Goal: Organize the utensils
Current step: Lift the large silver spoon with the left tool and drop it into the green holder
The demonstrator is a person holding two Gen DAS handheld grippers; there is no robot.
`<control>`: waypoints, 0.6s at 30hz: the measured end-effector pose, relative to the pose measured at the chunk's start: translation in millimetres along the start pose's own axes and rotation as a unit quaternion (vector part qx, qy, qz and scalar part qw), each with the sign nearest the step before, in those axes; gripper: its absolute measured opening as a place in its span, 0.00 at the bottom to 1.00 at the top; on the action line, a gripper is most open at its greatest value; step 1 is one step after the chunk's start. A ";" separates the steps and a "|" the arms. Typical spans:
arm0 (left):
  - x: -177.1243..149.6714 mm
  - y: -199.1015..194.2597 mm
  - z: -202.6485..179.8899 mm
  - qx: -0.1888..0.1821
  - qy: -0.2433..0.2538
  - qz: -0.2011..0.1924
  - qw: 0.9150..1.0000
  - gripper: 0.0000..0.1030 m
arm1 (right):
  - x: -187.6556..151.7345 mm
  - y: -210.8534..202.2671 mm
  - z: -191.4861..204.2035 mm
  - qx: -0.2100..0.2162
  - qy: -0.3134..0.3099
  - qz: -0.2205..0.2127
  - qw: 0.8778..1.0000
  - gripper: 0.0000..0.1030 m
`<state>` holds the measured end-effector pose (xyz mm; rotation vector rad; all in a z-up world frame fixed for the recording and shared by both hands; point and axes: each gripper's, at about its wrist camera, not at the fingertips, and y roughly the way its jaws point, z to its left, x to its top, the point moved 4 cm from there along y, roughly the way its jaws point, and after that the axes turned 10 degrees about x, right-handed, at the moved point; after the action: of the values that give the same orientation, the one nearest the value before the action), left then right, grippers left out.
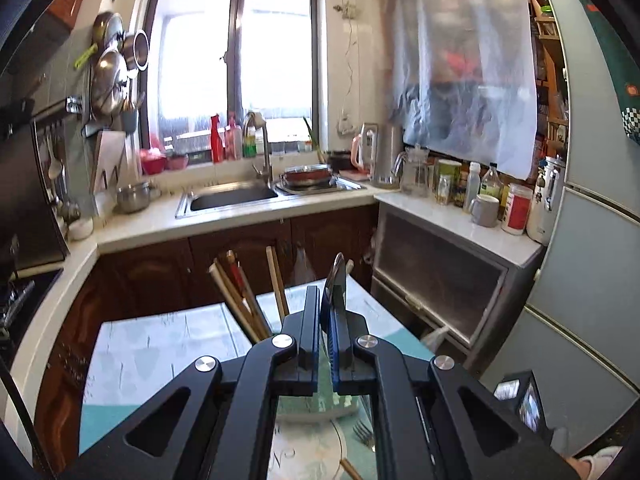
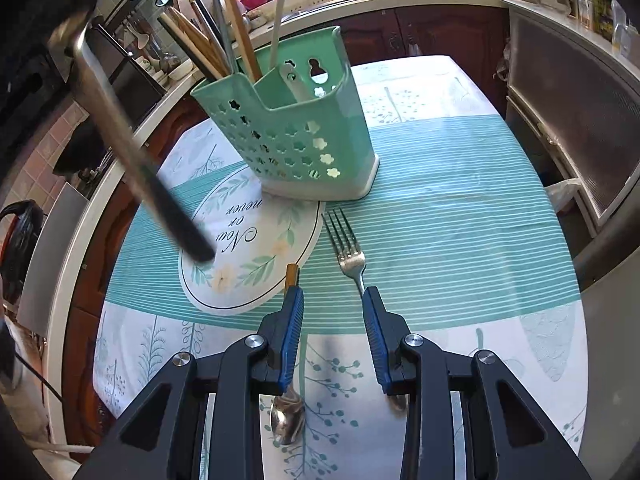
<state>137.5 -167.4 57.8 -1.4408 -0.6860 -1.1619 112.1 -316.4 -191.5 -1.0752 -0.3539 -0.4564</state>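
My left gripper [image 1: 326,300] is shut on a table knife [image 1: 336,280], blade up; in the right wrist view the knife [image 2: 132,152] hangs in the air left of the green utensil holder [image 2: 296,136]. The holder stands on the table and holds chopsticks [image 2: 224,32] and a white utensil [image 2: 280,16]. Chopstick tops [image 1: 240,292] also show in the left wrist view. My right gripper [image 2: 332,300] is open, low over the table. A fork [image 2: 348,248] lies by its right finger. A spoon [image 2: 287,416] with a wooden handle lies under its left finger.
A white oval plate [image 2: 248,248] with lettering lies under the holder's front edge on the teal striped tablecloth [image 2: 460,220]. A counter with a sink [image 1: 232,196] runs beyond the table, a cabinet [image 1: 436,280] to the right, a fridge [image 1: 592,240] further right.
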 end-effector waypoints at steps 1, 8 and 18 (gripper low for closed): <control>5.5 1.4 -1.8 0.003 -0.002 -0.009 1.000 0.02 | -0.4 -0.7 -1.0 0.001 0.002 0.000 1.000 0.31; 31.8 24.3 -9.8 0.035 -0.004 -0.046 0.998 0.02 | -3.3 -3.2 -5.3 0.008 0.011 -0.002 1.000 0.31; 25.6 68.1 -12.7 0.095 0.018 -0.078 0.992 0.02 | -4.8 -4.5 -10.8 0.009 0.021 -0.009 1.000 0.31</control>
<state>203.9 -199.6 53.8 -1.2209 -0.8713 -1.2048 106.2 -327.0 -195.1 -1.0453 -0.3307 -0.4899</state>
